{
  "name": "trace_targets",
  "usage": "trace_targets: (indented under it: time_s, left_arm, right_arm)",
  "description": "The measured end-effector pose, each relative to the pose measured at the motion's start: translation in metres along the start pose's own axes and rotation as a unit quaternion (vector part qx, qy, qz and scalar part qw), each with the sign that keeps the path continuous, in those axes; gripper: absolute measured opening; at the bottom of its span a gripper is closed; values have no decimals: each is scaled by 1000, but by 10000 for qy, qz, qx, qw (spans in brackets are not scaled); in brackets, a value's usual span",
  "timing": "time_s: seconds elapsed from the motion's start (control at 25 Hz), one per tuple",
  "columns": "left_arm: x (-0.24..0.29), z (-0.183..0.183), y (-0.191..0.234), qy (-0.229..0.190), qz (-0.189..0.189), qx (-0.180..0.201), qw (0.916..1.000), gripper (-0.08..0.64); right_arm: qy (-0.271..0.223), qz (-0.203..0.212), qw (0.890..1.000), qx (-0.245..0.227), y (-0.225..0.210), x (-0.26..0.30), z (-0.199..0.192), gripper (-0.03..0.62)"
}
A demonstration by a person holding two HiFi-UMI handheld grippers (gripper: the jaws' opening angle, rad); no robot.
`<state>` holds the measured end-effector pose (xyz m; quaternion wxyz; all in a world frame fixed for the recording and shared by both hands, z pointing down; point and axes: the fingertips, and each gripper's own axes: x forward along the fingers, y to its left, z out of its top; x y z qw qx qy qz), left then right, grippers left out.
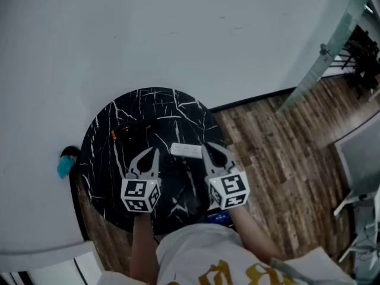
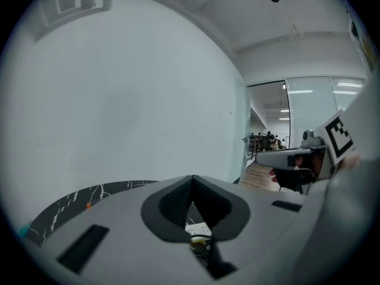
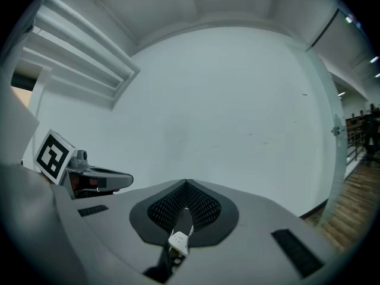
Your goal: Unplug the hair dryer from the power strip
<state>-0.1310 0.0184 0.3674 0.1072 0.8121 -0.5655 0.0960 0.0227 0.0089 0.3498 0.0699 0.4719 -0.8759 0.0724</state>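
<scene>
A white power strip [image 1: 186, 150] lies on the round black marble table [image 1: 101, 159], between my two grippers' tips. A dark shape with an orange spot [image 1: 120, 132], seemingly the hair dryer, lies at the table's back left; its cord and plug are lost against the dark top. My left gripper [image 1: 155, 151] hovers just left of the strip, jaws shut and empty. My right gripper [image 1: 207, 146] hovers just right of it, also shut and empty. Below the shut jaws the power strip [image 2: 198, 227] shows in the left gripper view, and the strip [image 3: 177, 241] shows again in the right gripper view.
A white wall stands right behind the table. A teal object [image 1: 64, 167] sits low at the table's left edge. Wood floor [image 1: 279, 159] spreads to the right, with a glass partition [image 1: 323, 52] further back. The person's torso is against the table's near edge.
</scene>
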Motion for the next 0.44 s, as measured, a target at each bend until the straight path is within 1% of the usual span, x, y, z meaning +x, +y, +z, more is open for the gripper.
trace_targets:
  time_s: [0.12,0.28,0.44]
  left_arm:
    - [0,-3,-1,56,-2,31,10000,0]
    - [1,-9,-3,189,29,247,9995,0]
    - [6,-11,-5,230,-21,308,9993,0]
  right_arm:
    - [2,-18,10000,36,-2,0,0,-2]
    - [-9,-20,10000,51,-3,-1,0,-2]
    - [-45,1,9999,103,-5,1,-1,-2]
